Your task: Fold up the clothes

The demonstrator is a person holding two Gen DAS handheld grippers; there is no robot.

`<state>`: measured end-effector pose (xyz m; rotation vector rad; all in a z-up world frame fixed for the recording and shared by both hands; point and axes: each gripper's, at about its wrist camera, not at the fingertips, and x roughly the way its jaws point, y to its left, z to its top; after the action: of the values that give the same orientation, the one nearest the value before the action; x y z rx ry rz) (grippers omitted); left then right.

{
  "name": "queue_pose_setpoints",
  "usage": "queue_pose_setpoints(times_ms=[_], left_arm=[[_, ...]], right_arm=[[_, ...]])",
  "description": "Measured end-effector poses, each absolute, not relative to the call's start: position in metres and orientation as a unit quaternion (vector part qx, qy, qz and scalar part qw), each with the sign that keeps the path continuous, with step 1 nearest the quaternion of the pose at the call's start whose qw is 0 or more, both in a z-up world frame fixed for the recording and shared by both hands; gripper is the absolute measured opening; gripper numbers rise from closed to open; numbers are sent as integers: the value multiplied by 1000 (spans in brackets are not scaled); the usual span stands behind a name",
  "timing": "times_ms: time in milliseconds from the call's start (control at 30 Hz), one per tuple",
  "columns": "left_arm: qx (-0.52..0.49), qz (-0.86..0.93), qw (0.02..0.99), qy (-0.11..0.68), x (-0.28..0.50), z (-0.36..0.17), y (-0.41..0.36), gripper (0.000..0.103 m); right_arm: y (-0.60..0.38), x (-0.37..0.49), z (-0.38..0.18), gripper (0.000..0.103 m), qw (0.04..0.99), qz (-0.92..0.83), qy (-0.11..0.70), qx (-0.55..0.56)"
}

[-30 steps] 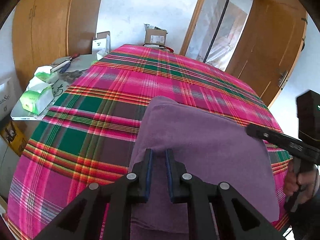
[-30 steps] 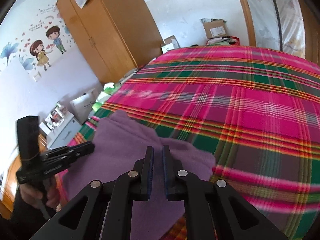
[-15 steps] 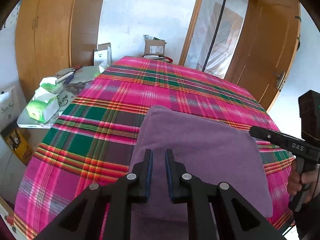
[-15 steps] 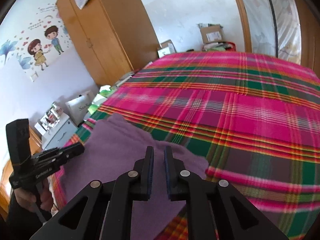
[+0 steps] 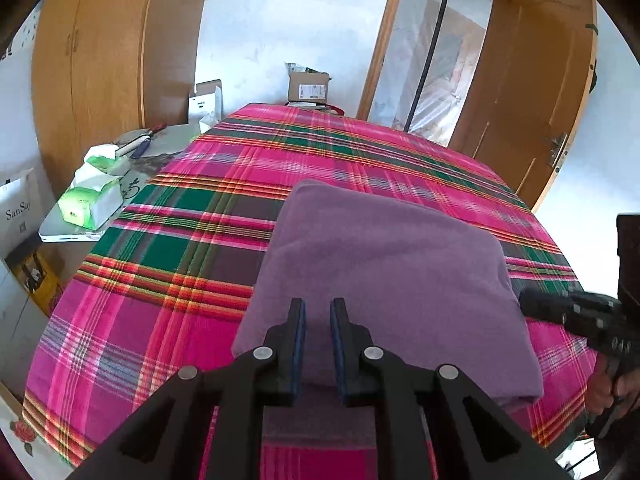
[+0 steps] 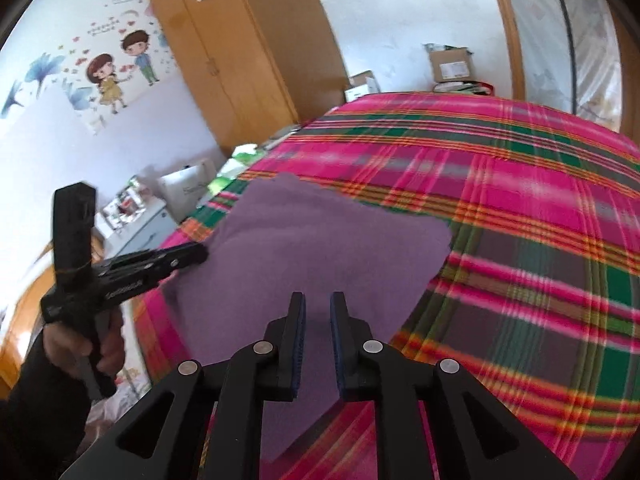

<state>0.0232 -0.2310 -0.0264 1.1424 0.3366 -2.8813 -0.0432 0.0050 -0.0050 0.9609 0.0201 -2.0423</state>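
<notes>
You can read only a little here. In your left wrist view, the white paper bag [image 5: 18, 208] standing at the far left edge carries dark letters that read "SanSa", and the rest is cut by the picture border. The brown cardboard box [image 5: 309, 87] by the back wall has a white label, but its print is too small to read. The lettering on your left gripper's [image 6: 200, 254] black arm is blurred.

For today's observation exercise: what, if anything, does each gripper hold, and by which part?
Nothing is held. The left gripper is open and empty, the right gripper is opening with nothing between its pads, and the folded purple garment lies free on the plaid bedspread.
</notes>
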Motion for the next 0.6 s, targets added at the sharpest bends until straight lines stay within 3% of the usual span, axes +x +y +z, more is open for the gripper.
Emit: queue_pose_setpoints(times_ms=[367,600], left_arm=[[351,-929,18,116,26,-15,-235,14],[369,-919,16,138,19,-34,-244,14]], right_arm=[[9,-39,-9,21,422,-816,6,395],[0,-37,-10,22,426,-811,20,400]])
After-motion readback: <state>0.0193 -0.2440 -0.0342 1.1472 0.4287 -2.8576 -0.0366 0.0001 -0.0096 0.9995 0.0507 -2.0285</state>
